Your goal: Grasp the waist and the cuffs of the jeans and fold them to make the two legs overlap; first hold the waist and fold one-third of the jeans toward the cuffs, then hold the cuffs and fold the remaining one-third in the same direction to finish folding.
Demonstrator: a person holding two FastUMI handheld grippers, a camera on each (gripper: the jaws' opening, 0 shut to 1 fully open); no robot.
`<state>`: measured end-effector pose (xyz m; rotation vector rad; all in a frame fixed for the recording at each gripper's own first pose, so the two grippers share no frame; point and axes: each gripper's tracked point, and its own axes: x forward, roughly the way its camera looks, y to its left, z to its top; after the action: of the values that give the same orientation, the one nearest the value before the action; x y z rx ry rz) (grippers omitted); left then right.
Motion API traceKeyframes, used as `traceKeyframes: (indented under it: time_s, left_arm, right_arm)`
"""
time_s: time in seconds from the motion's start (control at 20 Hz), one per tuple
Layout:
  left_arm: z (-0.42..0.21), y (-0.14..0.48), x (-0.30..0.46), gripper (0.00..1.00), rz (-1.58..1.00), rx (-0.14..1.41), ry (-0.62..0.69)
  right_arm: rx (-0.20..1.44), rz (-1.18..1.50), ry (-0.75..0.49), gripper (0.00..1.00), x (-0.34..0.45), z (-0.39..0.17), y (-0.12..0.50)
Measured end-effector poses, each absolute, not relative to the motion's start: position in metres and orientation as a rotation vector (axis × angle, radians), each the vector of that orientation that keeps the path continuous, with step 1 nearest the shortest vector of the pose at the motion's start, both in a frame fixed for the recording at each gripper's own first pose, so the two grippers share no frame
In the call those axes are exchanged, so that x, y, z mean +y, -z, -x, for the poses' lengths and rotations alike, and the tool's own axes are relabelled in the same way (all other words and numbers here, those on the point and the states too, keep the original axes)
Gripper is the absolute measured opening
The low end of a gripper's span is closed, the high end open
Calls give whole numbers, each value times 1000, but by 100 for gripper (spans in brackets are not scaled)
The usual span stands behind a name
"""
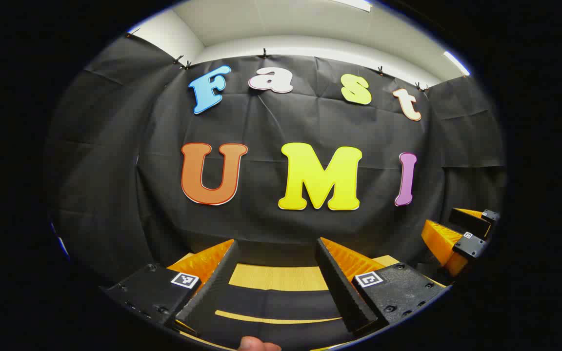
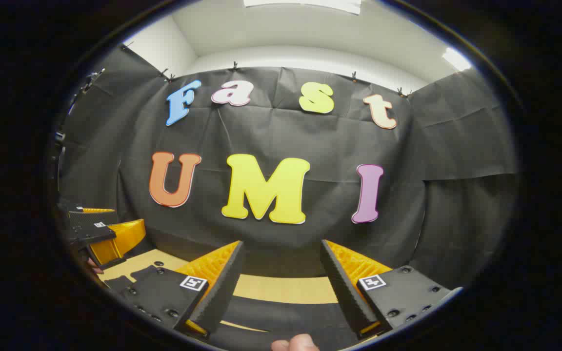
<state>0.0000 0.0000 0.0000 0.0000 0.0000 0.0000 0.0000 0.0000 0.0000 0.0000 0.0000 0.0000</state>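
in the left gripper view, the left gripper [image 1: 277,265] is held up and level, aimed at the booth's wall, its two fingers spread wide with nothing between them. below and beyond the fingers lies a strip of the table [image 1: 277,278], with dark bands across it nearer the camera; whether those bands are the jeans is too unclear to say. a fingertip [image 1: 257,344] shows at the bottom edge. far off at the right edge is the right gripper [image 1: 461,234].

in the right gripper view, the right gripper [image 2: 281,265] is likewise raised, level and spread, gripping nothing. the table [image 2: 286,288] runs under it, again with dark bands of uncertain kind. the left gripper [image 2: 98,231] sits at the left edge.

judging from this, the jeans must lie below both tools, so each needs to tip down first; neither looks nearer, and the garment's long axis can't be read.
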Motion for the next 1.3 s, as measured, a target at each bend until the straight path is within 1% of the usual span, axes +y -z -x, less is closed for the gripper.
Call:
traceKeyframes:
  time_s: [0.05, 0.1, 0.35, 0.45, 0.5, 0.6, 0.75, 0.9, 0.95, 1.0, 1.1, 1.15, 1.3]
  left_arm:
    - [0, 0, 0, 93, 0, 0, -1]
    - [-1, -1, 0, 100, 1, -1, -5]
    - [-6, 2, 8, 100, -10, -12, -37]
    - [-16, -1, 29, 100, -26, -24, -59]
    - [-16, -2, 29, 100, -29, -27, -63]
    - [-20, 1, 28, 100, -31, -24, -62]
    - [-24, 2, 33, 100, -29, -25, -61]
    - [-22, 14, 62, 100, -6, 1, -97]
    - [-17, 17, 78, 100, -4, 6, -121]
    - [-11, 22, 95, 100, -2, 7, -142]
    - [1, 51, 134, 100, 23, 65, -179]
    - [12, 80, 160, 100, 83, 136, -218]
    - [40, 143, 218, 100, 239, 289, -322]
  right_arm:
    - [2, -2, 4, 94, -3, -2, 0]
    - [2, -6, 11, 94, -6, -2, 0]
    - [2, -4, 36, 94, -26, -7, 3]
    - [5, -5, 60, 94, -39, -11, 6]
    - [8, -5, 67, 99, -43, -13, 7]
    - [10, 0, 67, 94, -44, -17, 9]
    - [15, 6, 61, 94, -43, -20, 10]
    - [45, 11, 69, 94, -50, -23, 19]
    - [62, 13, 74, 96, -54, -23, 23]
    - [79, 19, 86, 94, -63, -21, 27]
    - [136, 25, 108, 94, -85, -11, 45]
    - [210, 16, 114, 94, -100, -3, 66]
    - [366, -39, 161, 94, -142, 22, 111]
